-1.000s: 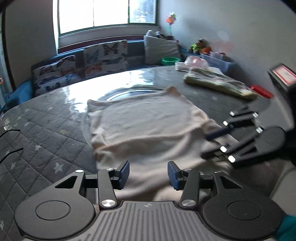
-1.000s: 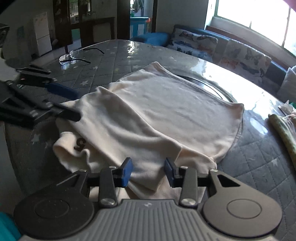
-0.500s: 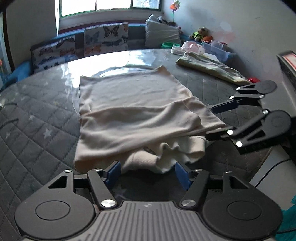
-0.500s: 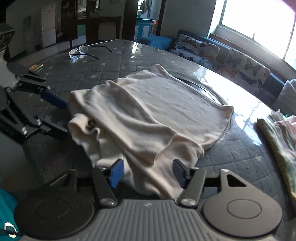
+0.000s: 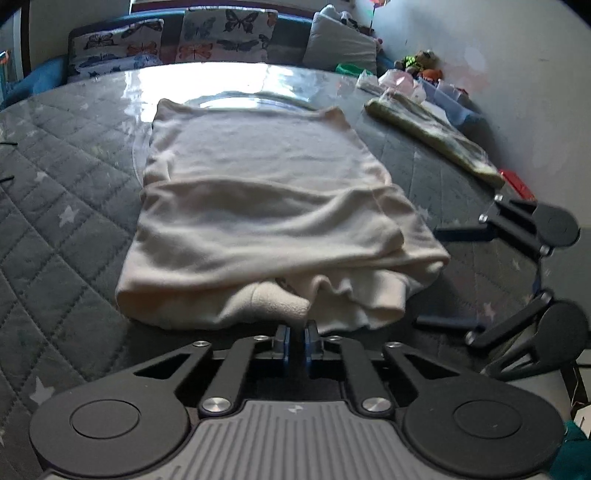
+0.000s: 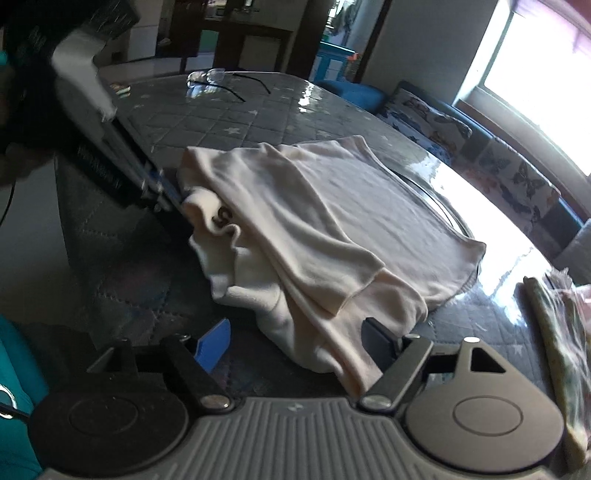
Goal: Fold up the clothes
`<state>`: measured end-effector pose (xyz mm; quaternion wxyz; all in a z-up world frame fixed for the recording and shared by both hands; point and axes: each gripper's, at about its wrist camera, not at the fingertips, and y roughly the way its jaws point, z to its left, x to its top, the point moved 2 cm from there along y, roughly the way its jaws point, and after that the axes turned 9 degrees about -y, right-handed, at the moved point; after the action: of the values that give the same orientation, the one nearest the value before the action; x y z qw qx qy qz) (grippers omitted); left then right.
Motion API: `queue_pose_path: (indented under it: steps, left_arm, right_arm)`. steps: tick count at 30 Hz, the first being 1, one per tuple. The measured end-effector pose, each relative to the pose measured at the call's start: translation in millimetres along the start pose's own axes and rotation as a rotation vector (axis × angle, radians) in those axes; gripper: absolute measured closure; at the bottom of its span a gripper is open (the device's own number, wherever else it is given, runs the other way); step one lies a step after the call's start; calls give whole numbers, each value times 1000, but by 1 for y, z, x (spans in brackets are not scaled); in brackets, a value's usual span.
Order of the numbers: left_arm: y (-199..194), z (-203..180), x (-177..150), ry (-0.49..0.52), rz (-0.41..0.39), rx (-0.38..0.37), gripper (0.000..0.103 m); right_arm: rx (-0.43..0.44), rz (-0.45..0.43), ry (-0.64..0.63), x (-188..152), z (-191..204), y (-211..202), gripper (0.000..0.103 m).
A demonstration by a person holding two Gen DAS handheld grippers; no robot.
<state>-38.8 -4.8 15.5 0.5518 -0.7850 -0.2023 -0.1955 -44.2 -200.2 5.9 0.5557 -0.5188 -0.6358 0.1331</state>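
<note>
two grippers at the near edge of a half-folded shirt

cream shirt (image 5: pixel 258 206) lies flat on the quilted desk (image 5: pixel 62 206), its near part doubled over the rest, with a bunched hem facing the cameras. left gripper (image 5: pixel 295 341) sits right at that hem, fingers (image 5: pixel 282 341) pinched nearly together with only a thin slit between them; can't tell if any cloth is caught in there. right gripper (image 6: pixel 295 341) is spread wide, blue finger pad on one side, and the shirt's corner (image 6: pixel 347 354) droops down between the fingers, touching the right one. in the left view it shows off to the right (image 5: pixel 517 280), just beside the shirt. glasses (image 6: pixel 221 79) lie on the far side of the desk, a greenish folded cloth (image 5: pixel 432 136) off to the right, butterfly cushions (image 5: pixel 225 35) behind.
</note>
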Motion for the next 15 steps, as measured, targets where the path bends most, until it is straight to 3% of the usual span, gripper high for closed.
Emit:
queue_pose_path:
  steps: [6,12,13,15]
  left_arm:
    - [-2,2,23,-26,-29,-45,96]
    - [8,8,44,-38,-27,-69,96]
    - [8,8,45,-32,-28,-76,96]
    - [6,9,43,-2,-33,-85,95]
  right_arm:
    - [3,-20,-80,5,11,6,24]
    - [-13,-34,-147,18,14,19,46]
    - [-17,-33,-146,20,13,21,51]
    - [2,-27,-114,24,7,25,71]
